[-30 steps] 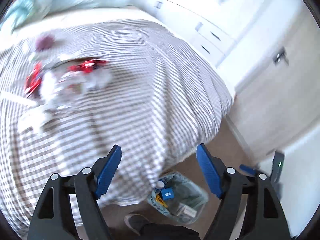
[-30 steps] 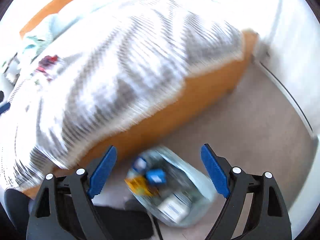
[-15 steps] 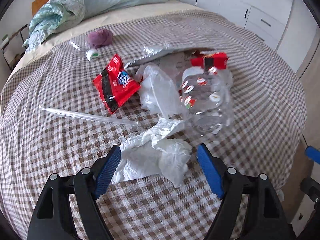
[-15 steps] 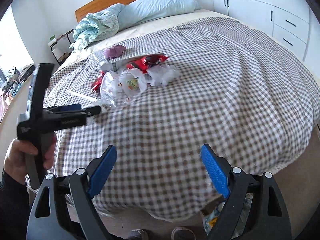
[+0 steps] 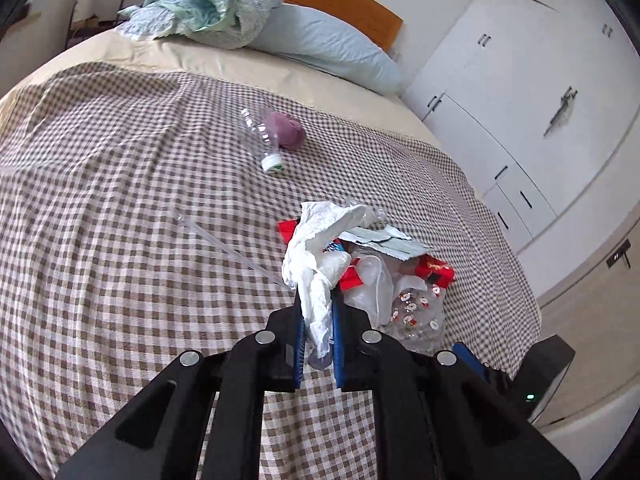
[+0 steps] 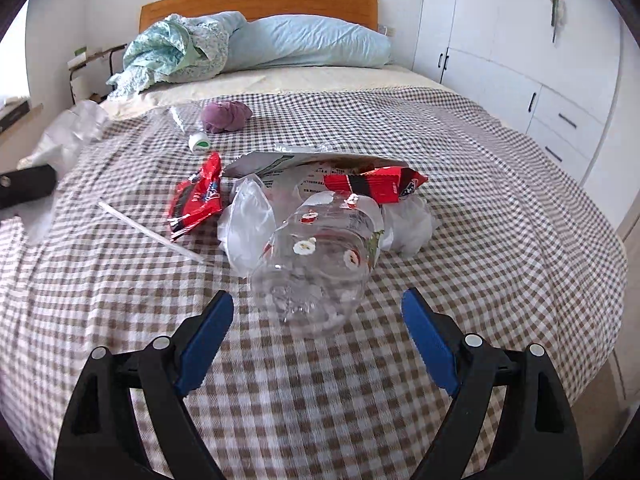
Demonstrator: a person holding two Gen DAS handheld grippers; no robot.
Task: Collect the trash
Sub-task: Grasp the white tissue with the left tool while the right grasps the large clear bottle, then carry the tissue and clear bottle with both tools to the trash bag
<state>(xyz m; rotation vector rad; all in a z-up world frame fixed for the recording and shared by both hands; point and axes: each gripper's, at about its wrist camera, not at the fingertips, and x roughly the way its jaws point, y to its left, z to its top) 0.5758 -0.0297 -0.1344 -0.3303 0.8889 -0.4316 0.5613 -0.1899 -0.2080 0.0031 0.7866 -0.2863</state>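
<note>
Covering bed: checked blanket, litter.

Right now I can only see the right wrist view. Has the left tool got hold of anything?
Observer: Yes. The left tool is closing its jaws, and the crumpled white wad is between them, squeezed by both blue pads.
Operator: Did it catch anything else from the pile?
Observer: No. Only the wad is in the jaws. The red snack packet and the clear bottle lie on the checked bedspread beyond the tool.
</note>
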